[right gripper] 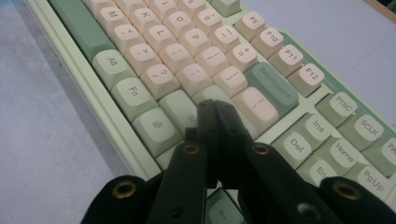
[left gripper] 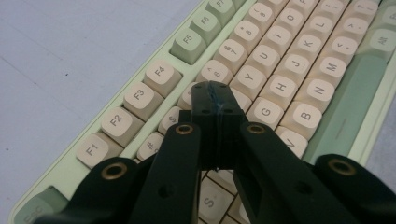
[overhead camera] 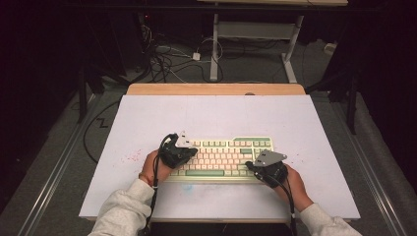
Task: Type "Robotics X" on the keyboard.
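Note:
A cream and green keyboard (overhead camera: 221, 158) lies on the white mat near the front of the table. My left gripper (overhead camera: 188, 154) is over its left half, jaws pressed together with nothing between them. In the left gripper view the shut tips (left gripper: 215, 95) hover just above the letter keys (left gripper: 280, 60) beside the G and Y keys. My right gripper (overhead camera: 249, 166) sits at the keyboard's right front part, also shut and empty. In the right gripper view its tips (right gripper: 216, 109) point at the green keys (right gripper: 187, 46) below Backspace.
The white mat (overhead camera: 211, 113) covers a wooden table (overhead camera: 216, 89) and has red specks (overhead camera: 130, 157) left of the keyboard. Light sleeves (overhead camera: 125, 209) come in from the front edge. Behind the table stand a desk frame (overhead camera: 215, 49) and floor cables (overhead camera: 167, 59).

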